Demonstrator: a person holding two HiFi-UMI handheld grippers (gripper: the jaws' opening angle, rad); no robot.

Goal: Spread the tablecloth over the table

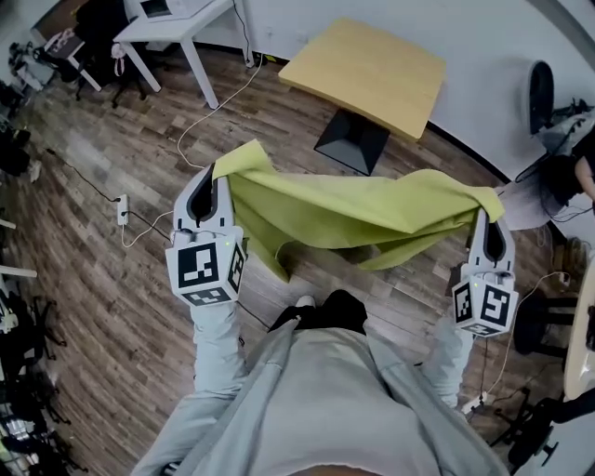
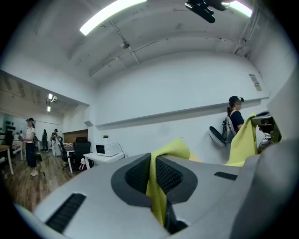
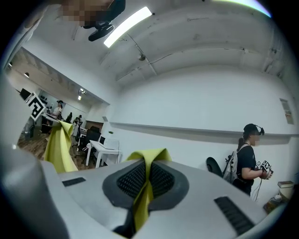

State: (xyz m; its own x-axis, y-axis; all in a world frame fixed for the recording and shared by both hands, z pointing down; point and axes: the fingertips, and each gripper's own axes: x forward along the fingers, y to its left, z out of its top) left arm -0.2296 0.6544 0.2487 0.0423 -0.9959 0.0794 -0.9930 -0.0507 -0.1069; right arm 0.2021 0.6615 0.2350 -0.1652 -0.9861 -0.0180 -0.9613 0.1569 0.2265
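Note:
A yellow-green tablecloth (image 1: 358, 216) hangs stretched in the air between my two grippers, sagging in folds above the wooden floor. My left gripper (image 1: 219, 177) is shut on one corner of the tablecloth (image 2: 159, 186). My right gripper (image 1: 490, 212) is shut on the opposite corner of the tablecloth (image 3: 142, 196). Both grippers point level. The light wooden table (image 1: 367, 72) on a black pedestal base stands ahead, beyond the cloth, with a bare top.
A white desk (image 1: 177, 28) stands at the far left, with cables and a power strip (image 1: 122, 210) on the floor. A person with a backpack (image 3: 247, 158) stands by the white wall. Office chairs and gear line the left and right edges.

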